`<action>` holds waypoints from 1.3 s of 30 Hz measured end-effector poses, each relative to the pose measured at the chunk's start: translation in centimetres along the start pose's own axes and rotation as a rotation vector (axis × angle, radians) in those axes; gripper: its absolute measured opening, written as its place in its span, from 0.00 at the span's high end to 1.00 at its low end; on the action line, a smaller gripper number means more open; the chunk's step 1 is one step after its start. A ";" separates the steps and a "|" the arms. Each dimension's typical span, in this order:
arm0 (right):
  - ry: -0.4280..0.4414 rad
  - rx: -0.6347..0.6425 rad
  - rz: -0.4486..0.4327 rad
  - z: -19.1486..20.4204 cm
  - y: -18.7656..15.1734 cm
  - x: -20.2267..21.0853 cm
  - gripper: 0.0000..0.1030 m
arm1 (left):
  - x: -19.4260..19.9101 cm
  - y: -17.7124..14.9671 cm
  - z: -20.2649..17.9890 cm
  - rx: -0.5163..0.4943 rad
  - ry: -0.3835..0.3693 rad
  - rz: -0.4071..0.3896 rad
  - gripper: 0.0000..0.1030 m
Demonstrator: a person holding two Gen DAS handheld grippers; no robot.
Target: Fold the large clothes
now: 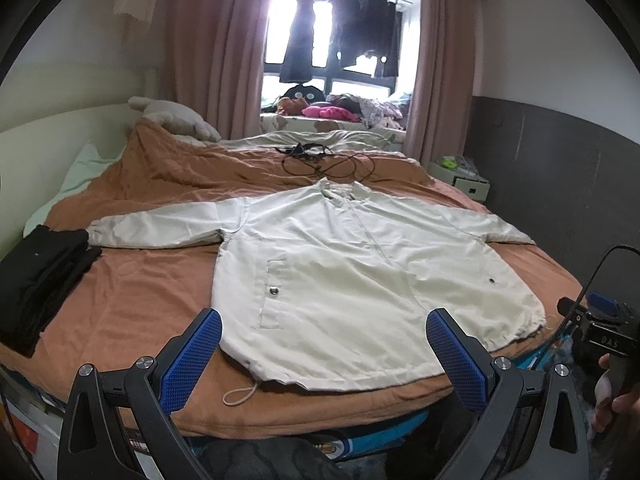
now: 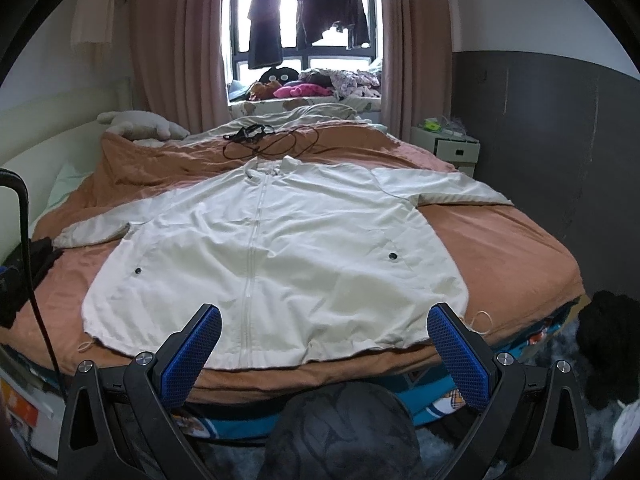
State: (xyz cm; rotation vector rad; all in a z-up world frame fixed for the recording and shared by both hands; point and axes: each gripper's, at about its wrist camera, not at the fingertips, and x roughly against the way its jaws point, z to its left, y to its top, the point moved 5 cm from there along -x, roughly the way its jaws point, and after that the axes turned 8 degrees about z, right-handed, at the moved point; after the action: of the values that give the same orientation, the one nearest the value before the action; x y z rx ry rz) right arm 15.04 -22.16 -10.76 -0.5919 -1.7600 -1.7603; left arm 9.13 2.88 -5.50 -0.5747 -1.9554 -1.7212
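A large cream zip-up jacket (image 1: 340,272) (image 2: 280,248) lies flat and face up on the orange bed cover (image 1: 132,292) (image 2: 500,248), sleeves spread out to both sides and hem toward me. My left gripper (image 1: 324,344) hovers open just short of the hem's left half, with nothing between its blue pads. My right gripper (image 2: 324,340) is also open and empty, held over the near bed edge in front of the hem's right half. The right gripper's body and the hand holding it show at the right edge of the left wrist view.
A stack of folded black clothes (image 1: 36,276) sits on the bed's left side. Black cables (image 1: 324,160) (image 2: 268,140) lie beyond the jacket's collar. A plush toy (image 1: 172,116) rests near the headboard. A white nightstand (image 2: 452,148) stands at right, against a dark wall.
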 end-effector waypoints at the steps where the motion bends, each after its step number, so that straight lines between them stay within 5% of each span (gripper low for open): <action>1: 0.006 -0.007 0.008 0.0 0.2 -0.5 0.00 | -0.3 0.2 0.2 0.006 0.002 0.000 0.01; 18: 0.054 -0.067 0.114 0.8 3.8 -8.9 0.00 | -6.4 3.0 4.4 0.080 0.076 0.074 0.01; 39: 0.207 0.005 0.125 9.9 11.9 -15.4 0.00 | -12.2 7.9 14.3 0.241 0.170 0.134 0.07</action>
State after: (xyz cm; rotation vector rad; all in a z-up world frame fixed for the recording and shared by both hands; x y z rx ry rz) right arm 33.46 -10.55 -11.95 -0.4872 -1.5523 -1.6676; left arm 22.56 18.00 -7.99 -0.4465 -1.9203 -1.3816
